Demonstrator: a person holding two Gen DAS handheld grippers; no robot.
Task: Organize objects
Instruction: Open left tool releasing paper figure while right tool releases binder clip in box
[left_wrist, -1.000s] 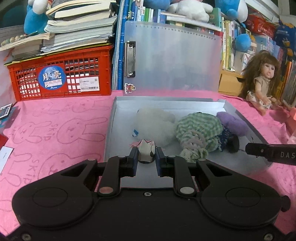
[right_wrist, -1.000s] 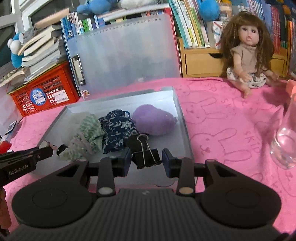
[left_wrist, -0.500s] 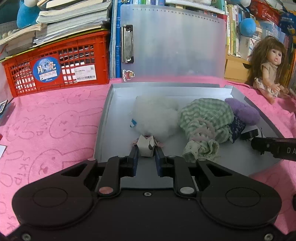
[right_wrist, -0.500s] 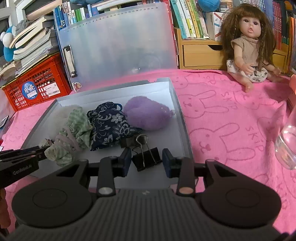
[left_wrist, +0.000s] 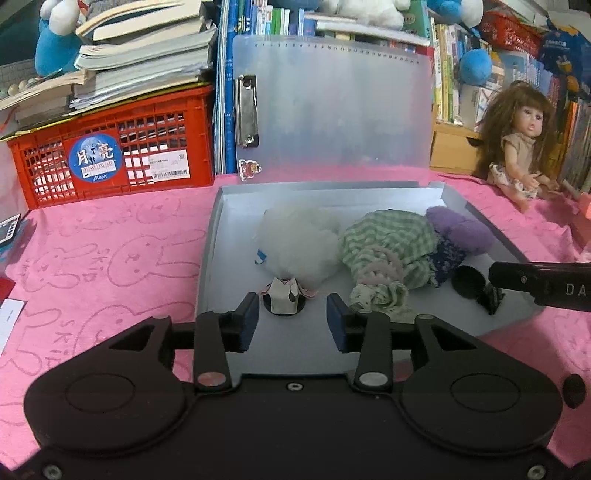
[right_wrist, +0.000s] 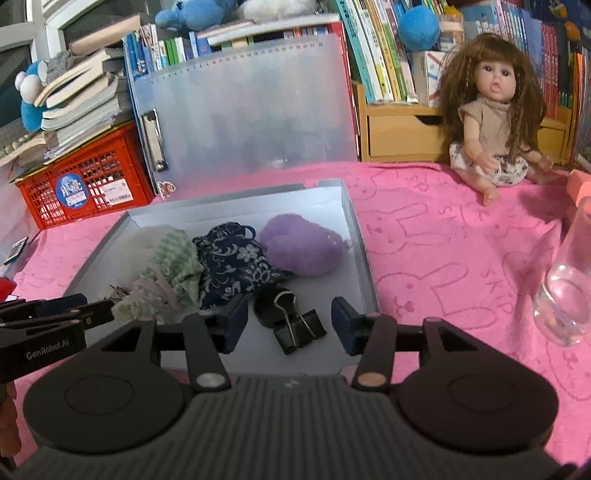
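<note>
Both hand-held grippers are opening over the shallow grey tray (left_wrist: 208, 258), the left gripper (left_wrist: 291, 317) freeing a small black-and-white folded figure (left_wrist: 283, 298), the right gripper (right_wrist: 288, 319) a black binder clip (right_wrist: 299, 330); each should back straight out so neither piece gets dragged.

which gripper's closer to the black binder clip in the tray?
Right. The right gripper straddles the binder clip, jaws opening. The left gripper sits across the tray at a small cow-print item.

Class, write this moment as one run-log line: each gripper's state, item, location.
left gripper: opening, cow figure released | right gripper: opening, binder clip released | both items in grey tray
</note>
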